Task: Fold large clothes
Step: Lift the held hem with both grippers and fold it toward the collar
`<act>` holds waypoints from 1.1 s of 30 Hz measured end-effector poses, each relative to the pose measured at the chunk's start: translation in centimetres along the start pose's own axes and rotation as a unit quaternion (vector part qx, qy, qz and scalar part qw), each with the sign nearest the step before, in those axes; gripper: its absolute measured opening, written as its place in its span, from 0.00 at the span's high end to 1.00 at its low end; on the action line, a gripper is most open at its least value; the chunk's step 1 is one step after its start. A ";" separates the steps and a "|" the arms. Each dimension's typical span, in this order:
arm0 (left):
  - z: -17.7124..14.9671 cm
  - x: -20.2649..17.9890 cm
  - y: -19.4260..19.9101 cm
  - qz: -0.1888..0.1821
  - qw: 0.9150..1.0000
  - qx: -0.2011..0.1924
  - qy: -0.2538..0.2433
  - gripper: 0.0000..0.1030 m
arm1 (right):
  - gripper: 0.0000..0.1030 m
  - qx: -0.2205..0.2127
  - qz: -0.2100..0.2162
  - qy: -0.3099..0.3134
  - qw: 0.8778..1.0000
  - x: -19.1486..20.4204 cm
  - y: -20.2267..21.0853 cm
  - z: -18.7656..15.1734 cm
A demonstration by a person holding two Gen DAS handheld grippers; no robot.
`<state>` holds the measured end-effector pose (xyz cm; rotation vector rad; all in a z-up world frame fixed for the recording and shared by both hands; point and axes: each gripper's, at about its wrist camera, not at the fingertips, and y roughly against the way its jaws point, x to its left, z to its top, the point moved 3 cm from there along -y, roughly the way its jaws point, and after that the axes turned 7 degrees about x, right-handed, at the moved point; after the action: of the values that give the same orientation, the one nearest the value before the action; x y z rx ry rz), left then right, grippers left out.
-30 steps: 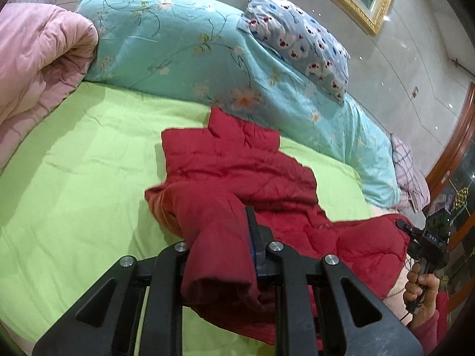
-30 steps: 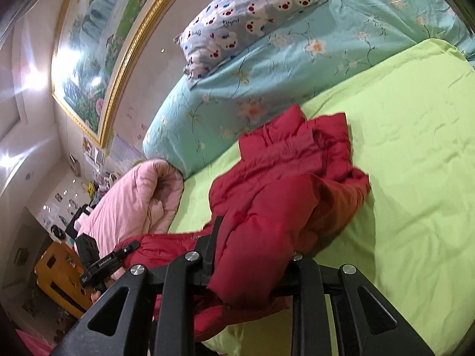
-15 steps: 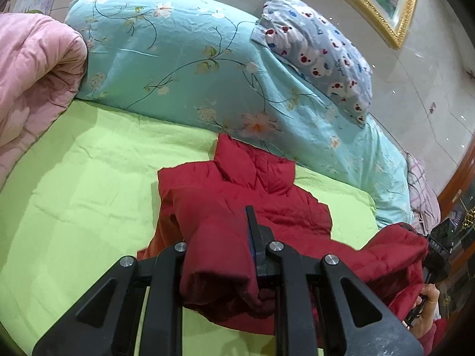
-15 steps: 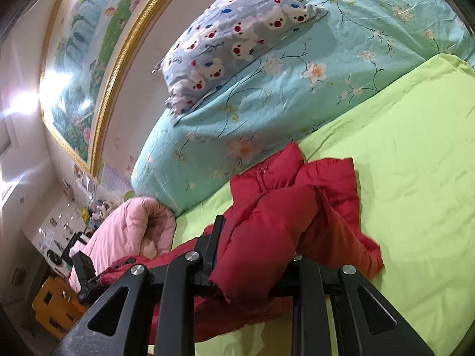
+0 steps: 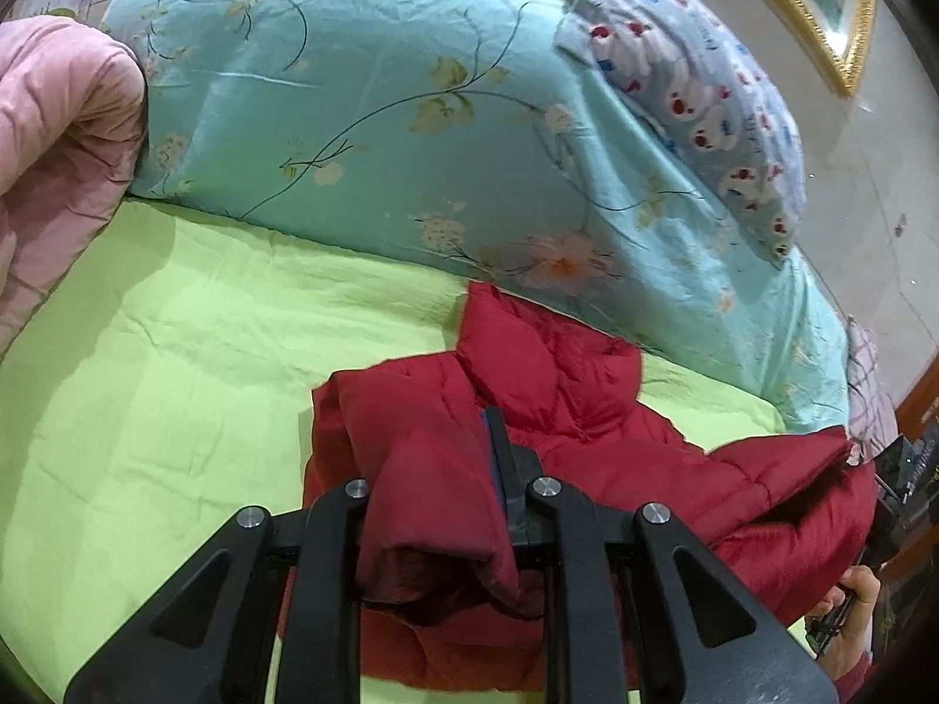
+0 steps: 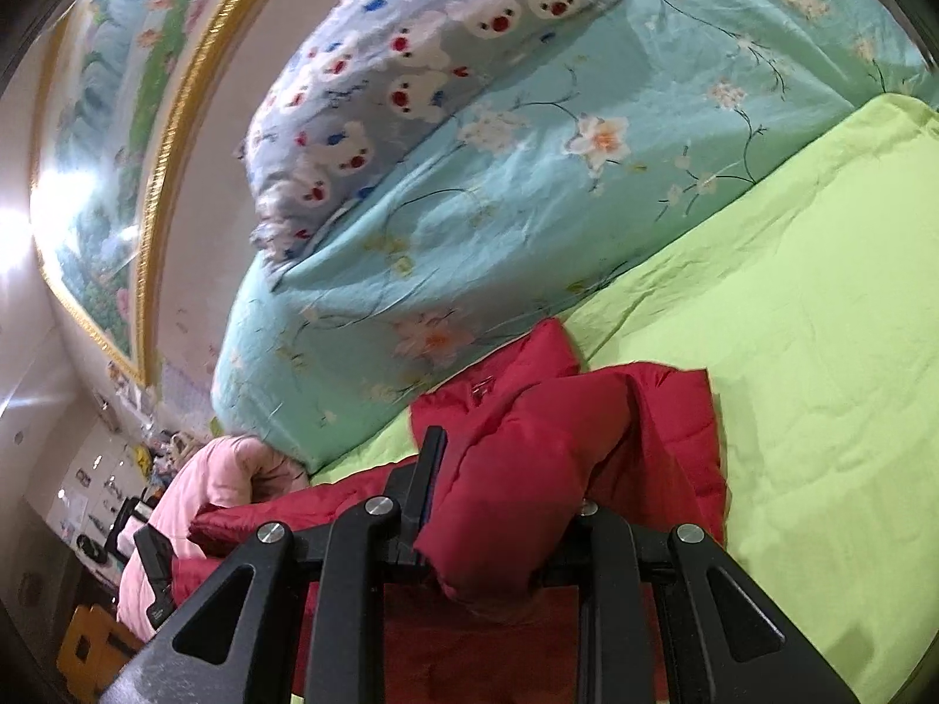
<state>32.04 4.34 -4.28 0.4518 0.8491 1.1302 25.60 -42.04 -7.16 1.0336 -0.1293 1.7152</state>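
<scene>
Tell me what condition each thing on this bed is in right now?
Red padded jacket: crumpled, partly lifted off the sheet.
Left tongs: shut on the jacket.
Right tongs: shut on the jacket.
Lime green bed sheet: spread, lightly creased.
Pink quilt: rolled up.

Even indoor light, white glare at left wall, fisheye-bent dark corners, slight blur

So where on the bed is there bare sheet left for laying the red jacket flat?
Bare green sheet lies between the red jacket, pink quilt and floral duvet. It is crowded where the jacket's collar meets the duvet.
</scene>
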 end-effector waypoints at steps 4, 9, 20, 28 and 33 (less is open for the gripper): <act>1.3 0.3 -2.8 0.007 1.000 0.013 0.002 0.84 | 0.78 0.005 -0.008 -0.012 1.000 -1.6 -2.2 1.5; 3.0 0.9 -6.3 0.020 0.999 0.028 0.006 0.84 | 0.78 0.012 -0.030 -0.017 0.999 -2.9 -5.3 3.0; 5.5 2.3 -12.5 0.041 0.998 0.051 0.011 0.83 | 0.78 0.021 -0.049 -0.028 0.998 -5.3 -11.1 5.8; 6.5 3.4 -16.5 0.057 0.995 0.080 0.004 0.82 | 0.78 0.032 -0.061 -0.043 0.997 -7.5 -14.7 6.6; 6.7 4.4 -18.4 0.050 0.993 0.104 0.022 0.80 | 0.78 0.042 -0.070 -0.054 0.995 -8.6 -16.4 6.7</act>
<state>49.03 1.89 -14.58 0.6492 0.9976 1.1521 43.31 -45.15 -15.29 1.1706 -0.0514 1.5493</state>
